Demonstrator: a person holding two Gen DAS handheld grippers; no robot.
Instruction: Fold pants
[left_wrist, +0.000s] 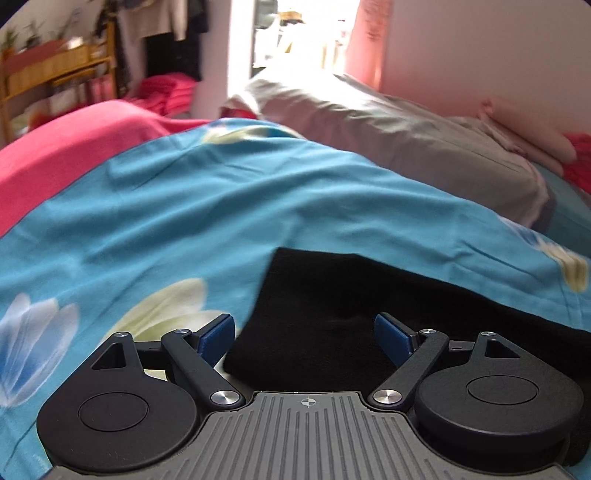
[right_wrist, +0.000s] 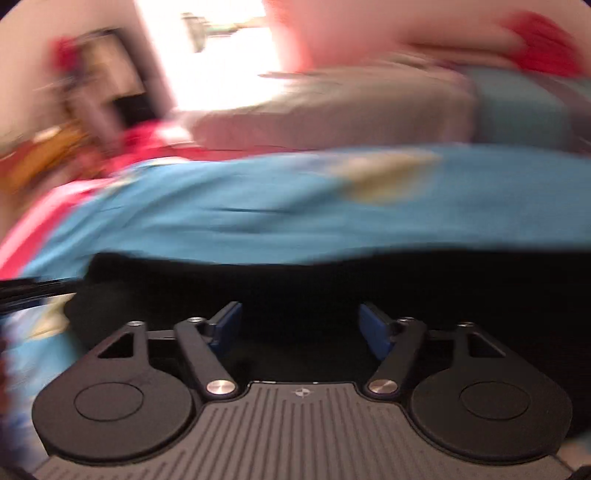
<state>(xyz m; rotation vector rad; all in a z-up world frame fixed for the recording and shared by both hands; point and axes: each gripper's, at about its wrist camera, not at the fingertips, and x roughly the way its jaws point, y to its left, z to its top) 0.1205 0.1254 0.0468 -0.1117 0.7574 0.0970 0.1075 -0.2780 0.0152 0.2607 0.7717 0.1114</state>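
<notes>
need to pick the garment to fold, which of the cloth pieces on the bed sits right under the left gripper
The black pants, dark and flat between the open left gripper fingers; the grey clothing lies farther back.

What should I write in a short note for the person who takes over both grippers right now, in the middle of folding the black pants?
Left gripper: open, holding nothing, just above the left edge of the black pants.
Right gripper: open, holding nothing, over the pants; this view is blurred by motion.
Pants: lying flat on the blue floral bedsheet. The near left corner looks square, as if already folded, but how many folds are done cannot be told.
Grey pillow lies farther back, apart from the pants.
Left to do: probably grasp an edge and make the next fold.
</notes>
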